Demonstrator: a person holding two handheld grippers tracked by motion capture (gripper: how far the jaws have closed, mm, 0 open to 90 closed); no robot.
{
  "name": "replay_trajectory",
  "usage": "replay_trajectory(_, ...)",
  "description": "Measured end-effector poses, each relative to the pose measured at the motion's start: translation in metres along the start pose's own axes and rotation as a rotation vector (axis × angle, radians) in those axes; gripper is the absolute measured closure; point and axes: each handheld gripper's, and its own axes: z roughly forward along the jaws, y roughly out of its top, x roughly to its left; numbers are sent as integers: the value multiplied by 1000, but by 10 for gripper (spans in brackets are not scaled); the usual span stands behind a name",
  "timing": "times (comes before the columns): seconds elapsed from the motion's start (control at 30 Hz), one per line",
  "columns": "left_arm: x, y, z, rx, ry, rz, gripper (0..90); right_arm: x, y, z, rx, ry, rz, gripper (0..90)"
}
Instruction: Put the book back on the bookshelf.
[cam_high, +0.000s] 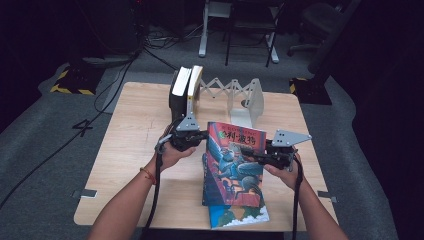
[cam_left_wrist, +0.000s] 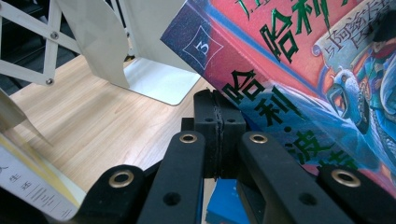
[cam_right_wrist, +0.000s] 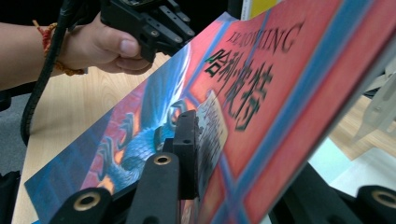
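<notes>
A thick book with a red and blue illustrated cover is held tilted above the wooden table. My right gripper is shut on its right edge, one pad on the cover and the other jaw beneath. My left gripper sits at the book's upper left edge by the spine. Its pads are pressed flat together, and I cannot tell whether anything thin is pinched between them. The left gripper and its hand also appear in the right gripper view.
A second book with a blue cover lies flat on the table under the held one. Two books stand upright at the back beside a white expanding bookend rack. Chairs and cables are on the floor beyond.
</notes>
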Motion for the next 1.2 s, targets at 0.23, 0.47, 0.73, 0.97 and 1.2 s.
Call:
replay_trajectory(0.23,-3,11,-6,-14,6,28,898,4,8,0,-9,-32,-34,815)
replay_trajectory(0.47,-8,28,-19,-34,17,56,898,10,19,-6,-53,-90,-72,843)
replay_trajectory(0.73,-24,34,-30,-59,18,101,898,34,17,-23,-100,-123,-141,846)
replay_trajectory(0.97,-37,33,-40,-73,22,123,831,52,8,-36,-143,-137,-179,848)
replay_trajectory(1.2,-61,16,-54,-38,73,161,678,58,0,-46,-160,-163,-177,846)
